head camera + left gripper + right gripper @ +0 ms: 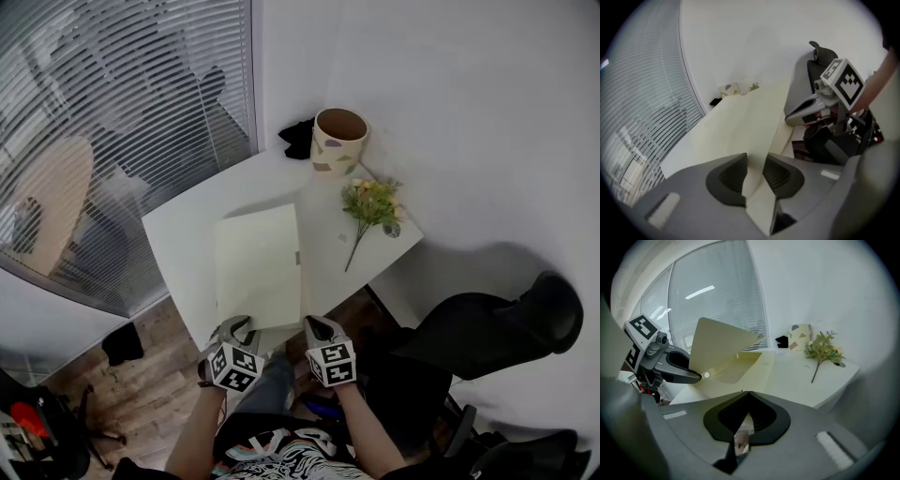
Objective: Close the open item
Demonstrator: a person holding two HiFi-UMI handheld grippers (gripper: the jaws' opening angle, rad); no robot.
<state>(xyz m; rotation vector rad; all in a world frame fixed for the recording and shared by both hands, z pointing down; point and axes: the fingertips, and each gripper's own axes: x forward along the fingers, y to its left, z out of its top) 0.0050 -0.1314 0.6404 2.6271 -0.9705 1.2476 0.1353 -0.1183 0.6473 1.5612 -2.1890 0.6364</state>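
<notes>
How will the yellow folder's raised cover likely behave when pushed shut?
The cover is probably light yet fairly stiff: it stands raised as a flat sheet, not sagging. It should swing down easily at its fold. The small round dot near its edge, perhaps a snap, may need a firm press.

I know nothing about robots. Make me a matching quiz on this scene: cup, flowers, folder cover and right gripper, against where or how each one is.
Things:
1. cup
2. flowers
3. cover
4. right gripper

States:
A. jaws together, nothing in them
B. lying flat on the table
C. raised, between the left gripper's jaws
D. standing upright near the table's far edge

Pairs: 1-D, 2-B, 3-C, 4-A
</notes>
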